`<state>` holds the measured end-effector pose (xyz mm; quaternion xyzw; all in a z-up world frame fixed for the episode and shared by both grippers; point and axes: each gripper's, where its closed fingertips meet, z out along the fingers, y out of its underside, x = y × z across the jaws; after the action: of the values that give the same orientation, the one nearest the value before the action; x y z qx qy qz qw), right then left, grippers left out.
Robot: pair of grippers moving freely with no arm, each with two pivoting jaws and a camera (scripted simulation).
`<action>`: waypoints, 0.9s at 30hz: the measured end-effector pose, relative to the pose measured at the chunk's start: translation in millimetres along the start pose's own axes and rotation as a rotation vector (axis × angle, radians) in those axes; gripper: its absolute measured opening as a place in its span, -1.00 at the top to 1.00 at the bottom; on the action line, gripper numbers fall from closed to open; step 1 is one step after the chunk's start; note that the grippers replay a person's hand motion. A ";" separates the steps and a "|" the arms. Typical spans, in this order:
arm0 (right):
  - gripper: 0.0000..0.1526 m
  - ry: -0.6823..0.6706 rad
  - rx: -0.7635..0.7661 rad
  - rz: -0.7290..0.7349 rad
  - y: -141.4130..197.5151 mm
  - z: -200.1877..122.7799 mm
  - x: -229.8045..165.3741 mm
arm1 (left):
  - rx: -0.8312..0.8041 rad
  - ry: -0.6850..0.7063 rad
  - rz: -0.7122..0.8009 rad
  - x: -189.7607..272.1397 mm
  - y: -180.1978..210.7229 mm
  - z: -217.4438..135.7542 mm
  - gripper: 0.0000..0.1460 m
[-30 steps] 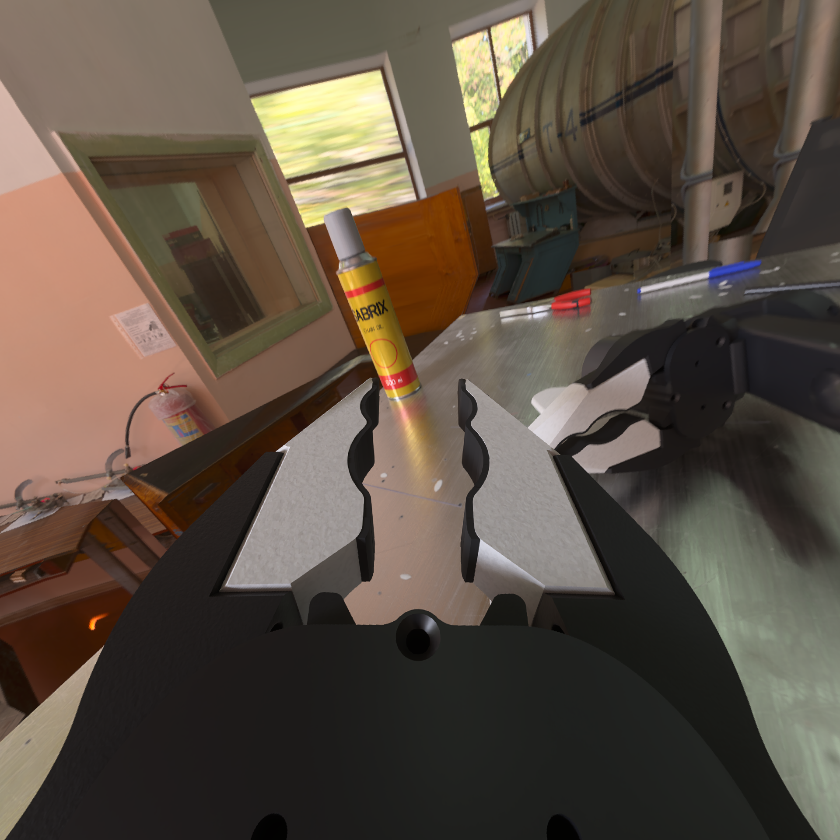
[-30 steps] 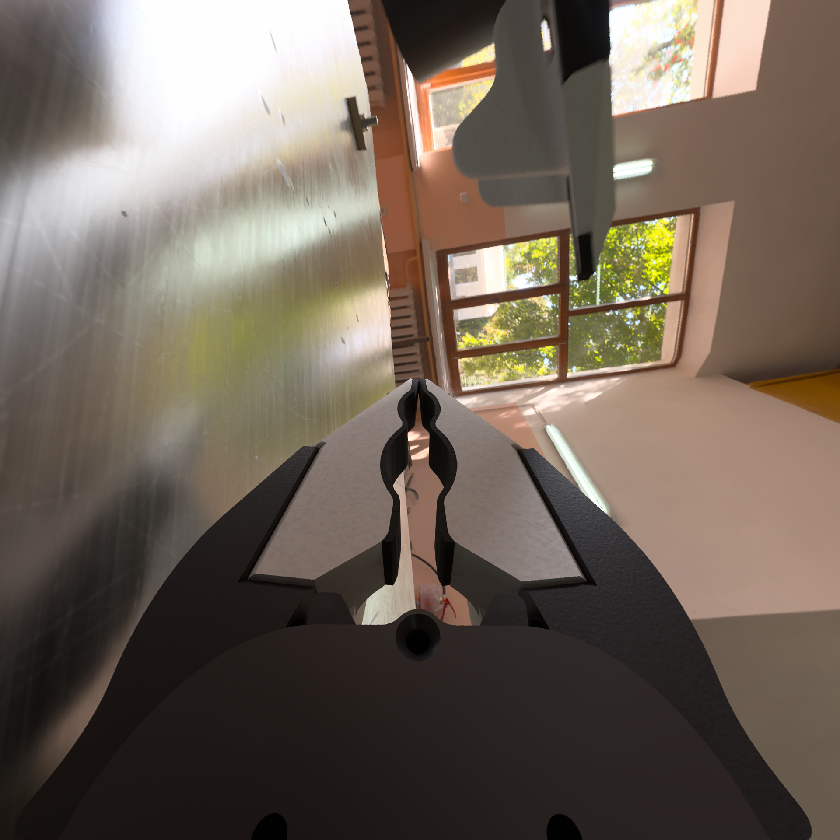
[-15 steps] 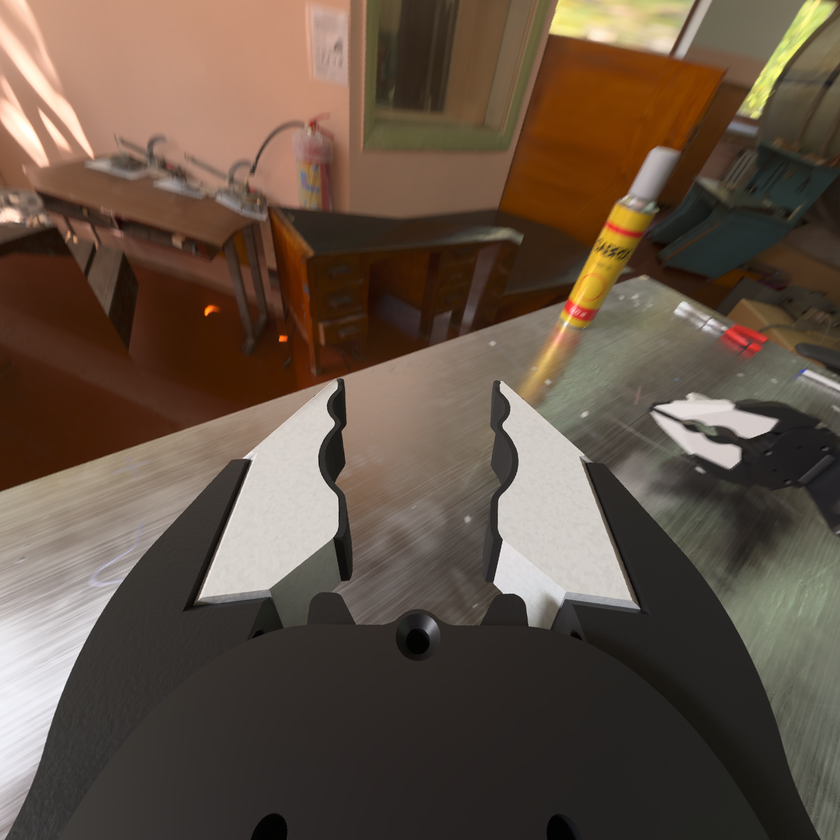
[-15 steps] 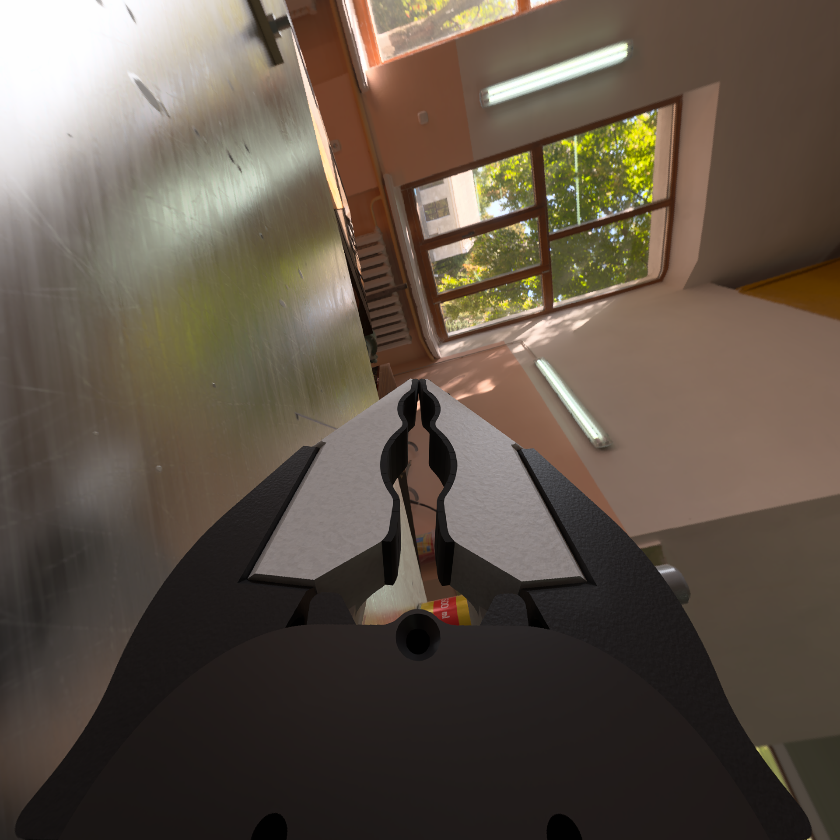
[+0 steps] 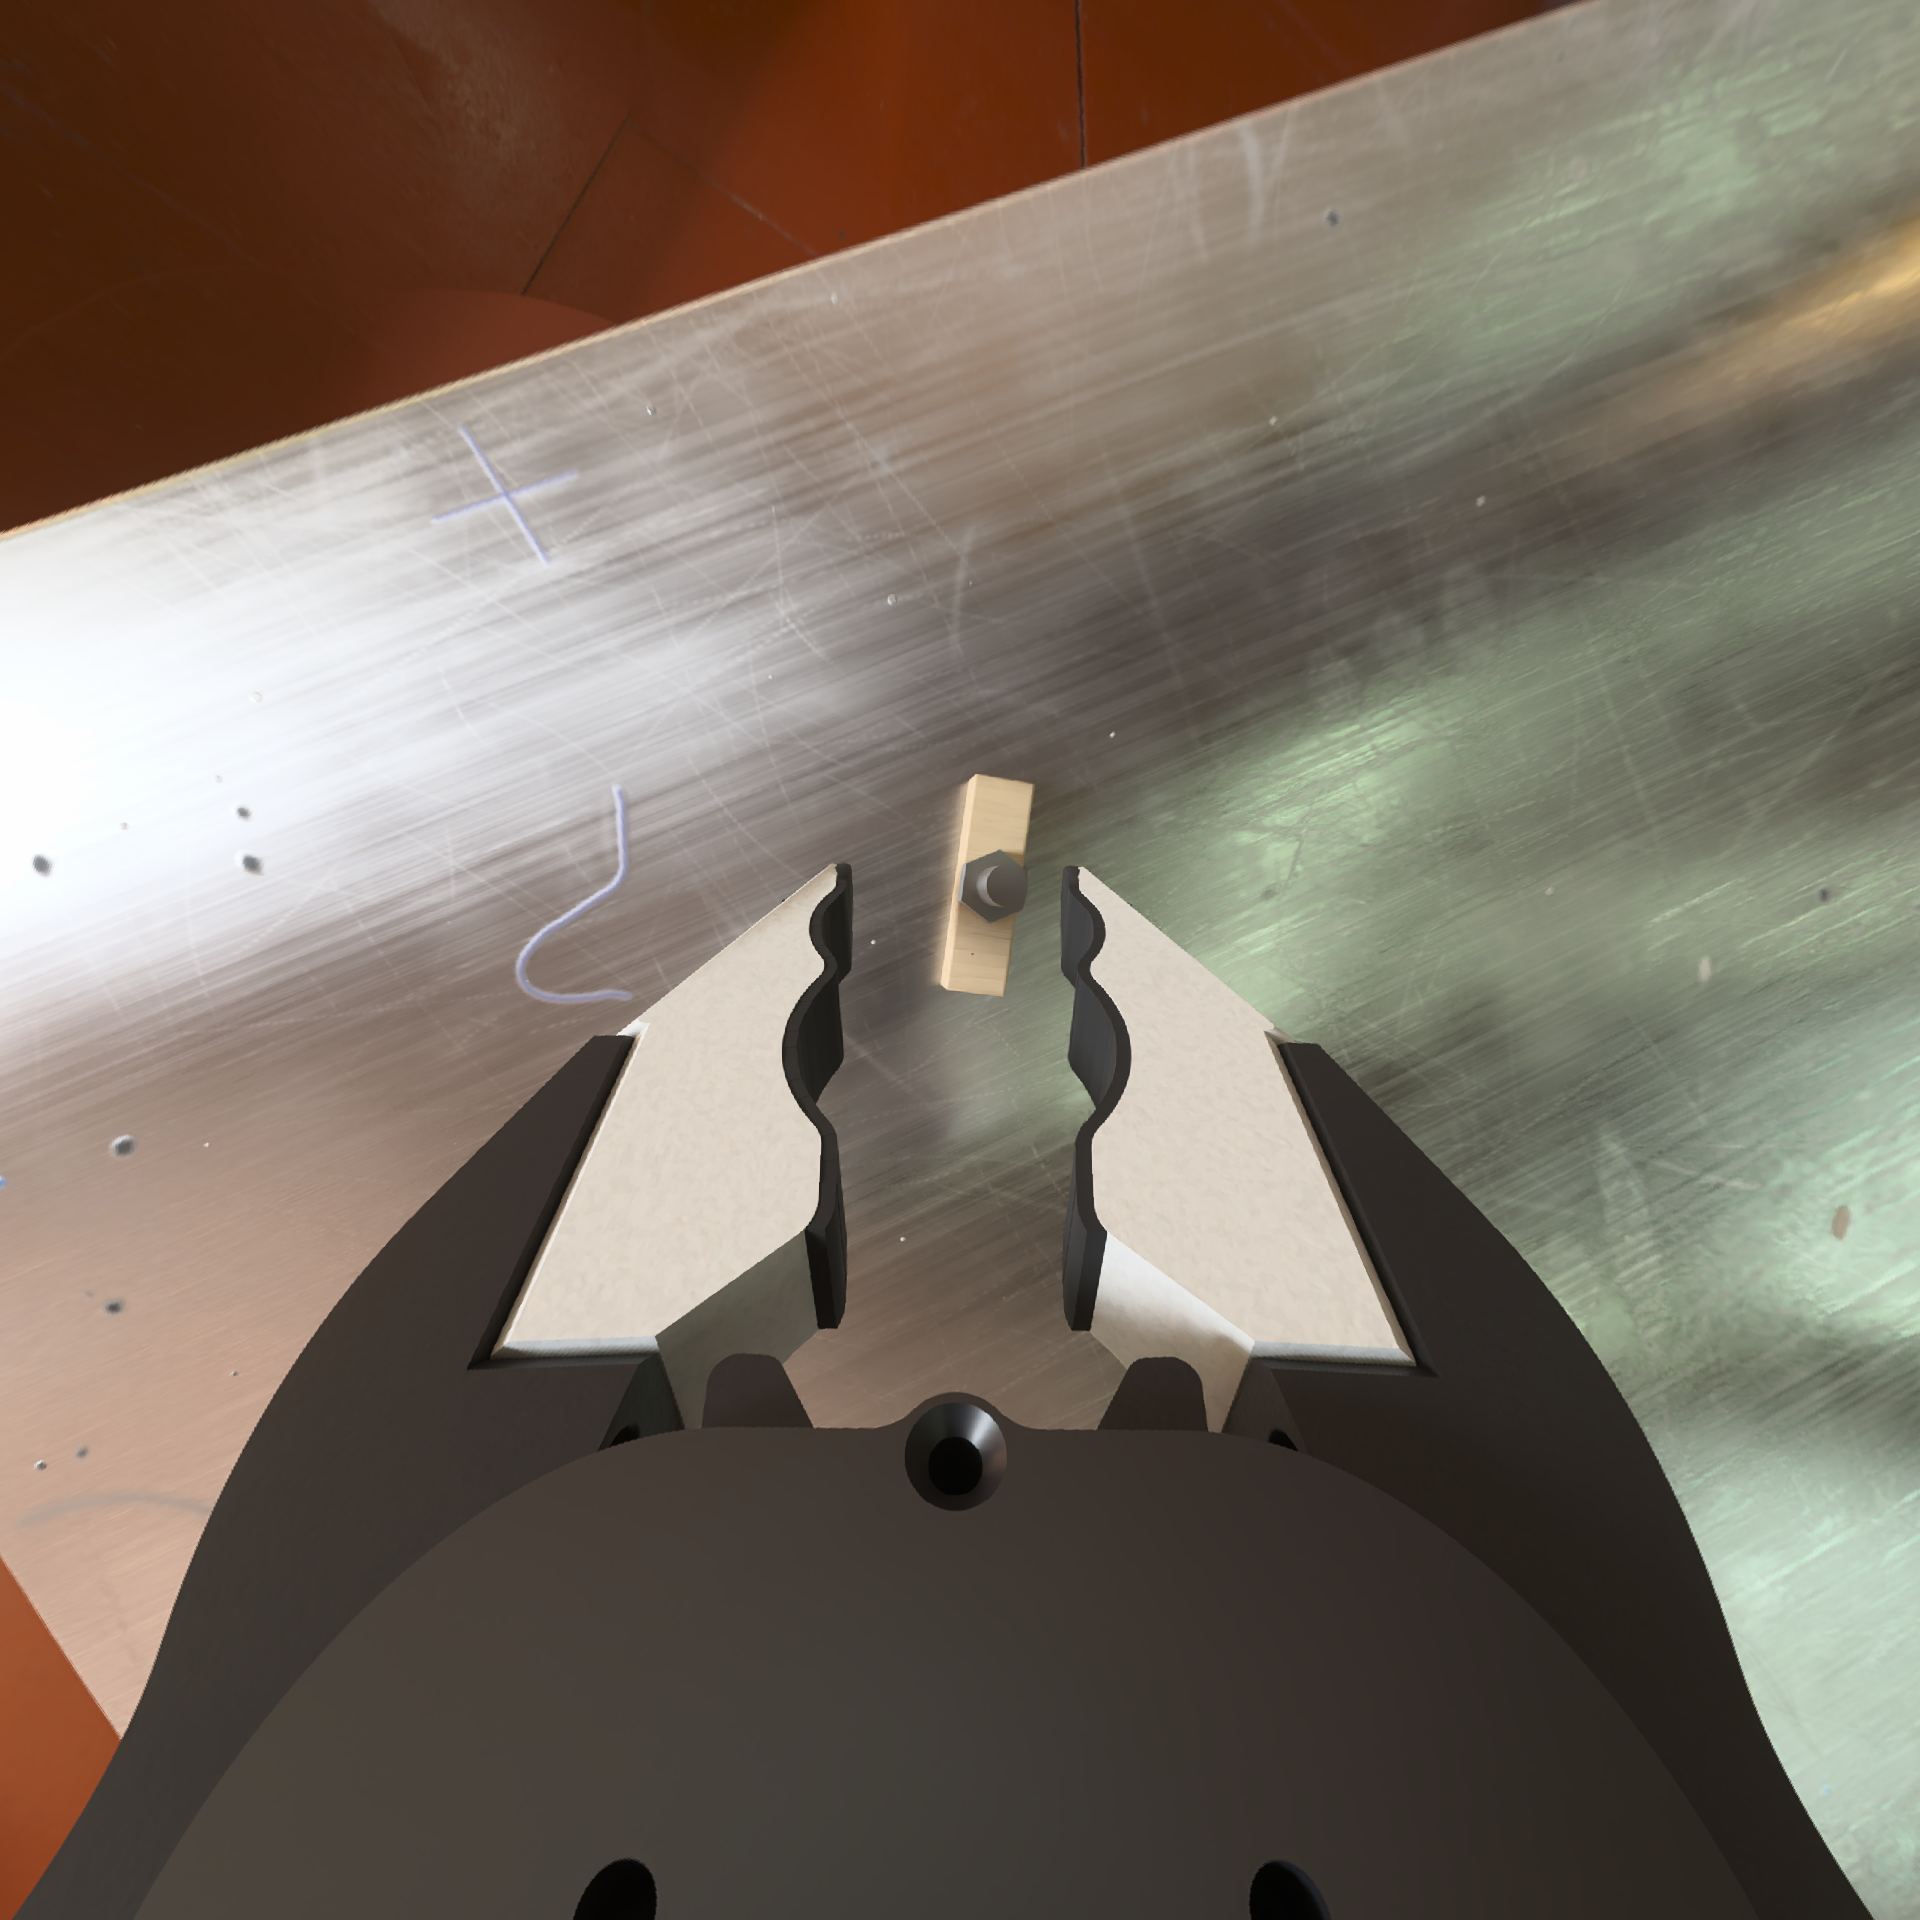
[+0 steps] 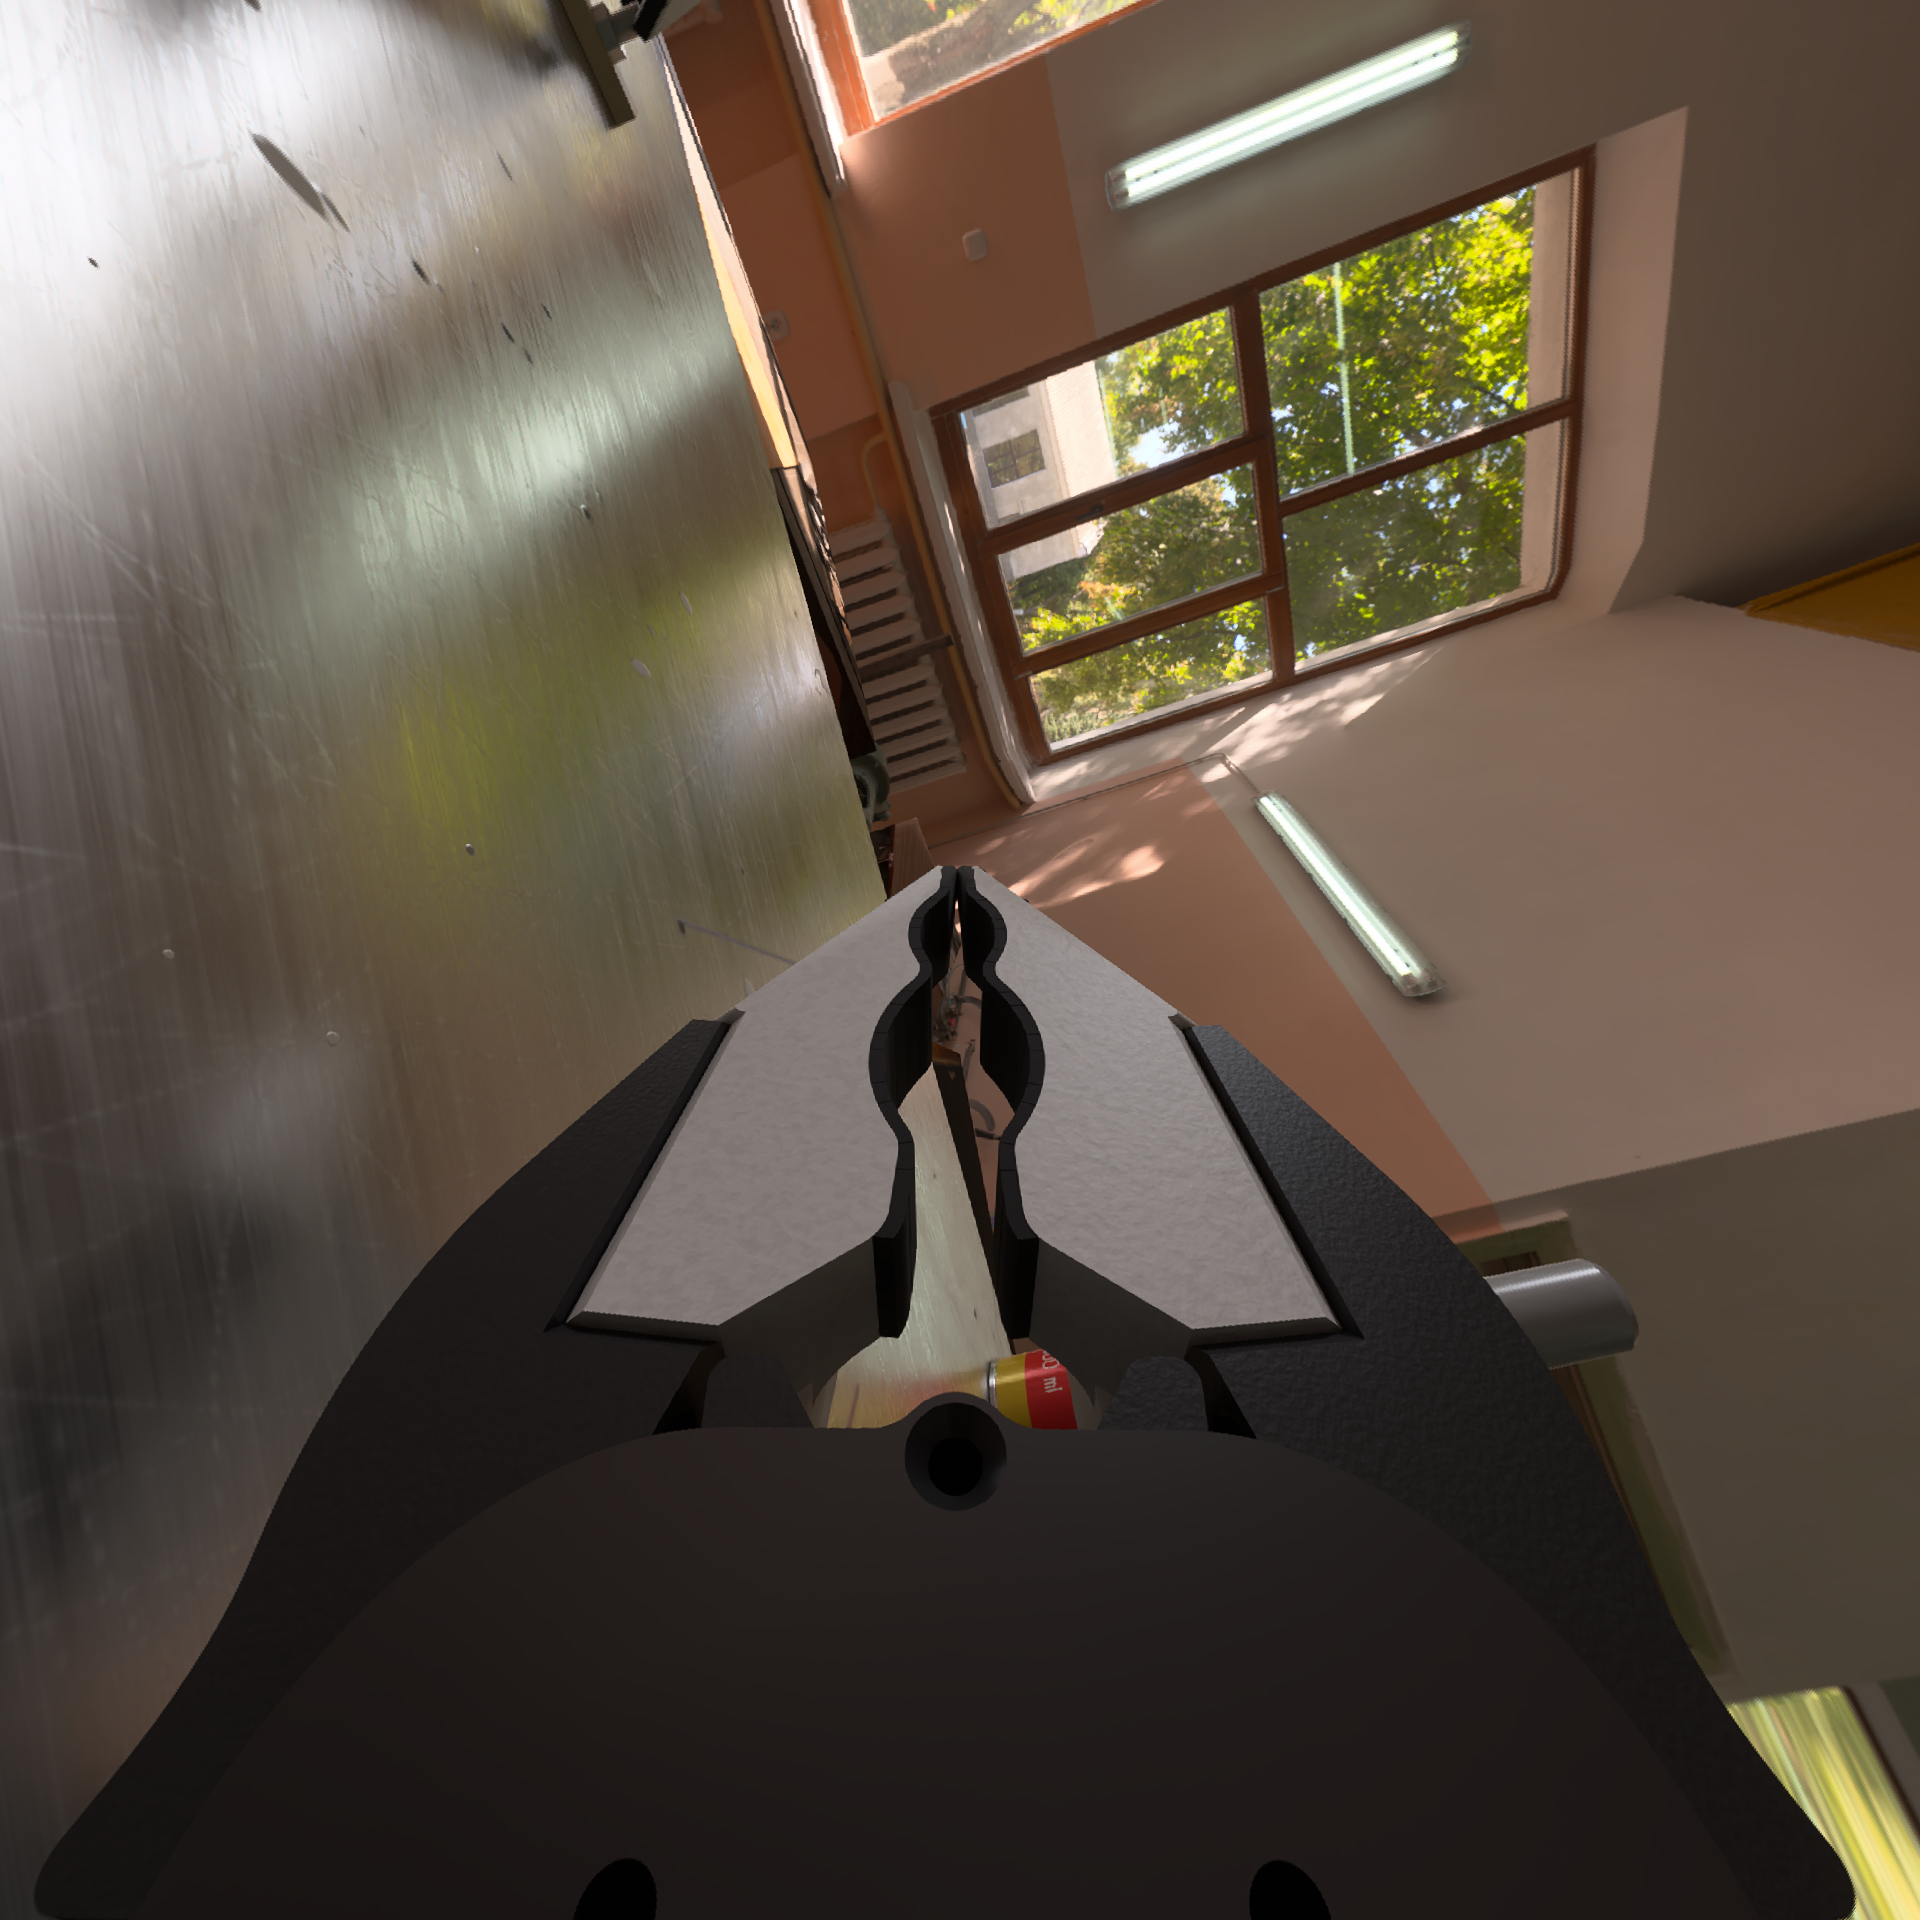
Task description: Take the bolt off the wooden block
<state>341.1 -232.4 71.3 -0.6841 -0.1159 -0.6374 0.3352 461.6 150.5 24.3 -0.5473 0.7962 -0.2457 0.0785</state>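
A small pale wooden block [image 5: 985, 885] lies on the brushed metal table [image 5: 1351, 727], with a grey hex bolt [image 5: 992, 885] standing in its middle. My left gripper [image 5: 956, 883] is open and points down at the table, its fingertips on either side of the block and above it, holding nothing. My right gripper [image 6: 956, 878] is shut and empty, rolled on its side next to the table [image 6: 312, 727]. The block shows at the top left of the right wrist view [image 6: 597, 57], far off.
The table's far edge [image 5: 727, 301] runs across the top of the left wrist view, with red-brown floor beyond it. Pen marks [image 5: 582, 925] lie left of the block. A yellow and red spray can [image 6: 1029, 1387] shows behind my right gripper's fingers, its grey cap [image 6: 1564, 1309] at the right.
My left gripper has swung from looking across the room to pointing down over the block and bolt, and has opened wider. My right gripper stays shut and has drifted a little.
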 end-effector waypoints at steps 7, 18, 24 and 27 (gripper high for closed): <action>1.00 -0.003 0.004 0.027 0.6 0.2 0.7 | -0.018 0.013 0.004 2.5 7.4 6.5 0.51; 1.00 -0.009 0.015 0.023 -2.0 -0.8 0.0 | 0.084 -0.017 0.202 13.1 -3.1 -2.9 0.81; 1.00 -0.001 0.024 0.059 -2.2 -1.3 3.7 | 0.478 -0.162 0.549 68.7 -39.7 -88.1 0.81; 1.00 0.005 0.032 0.080 -3.1 -1.8 6.2 | 0.598 -0.077 0.696 133.2 -35.1 -126.2 0.81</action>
<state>338.8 -232.9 78.1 -0.6811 -0.0981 -0.6233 0.3715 389.3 58.0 169.7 -0.2096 0.8233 -0.4032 0.3401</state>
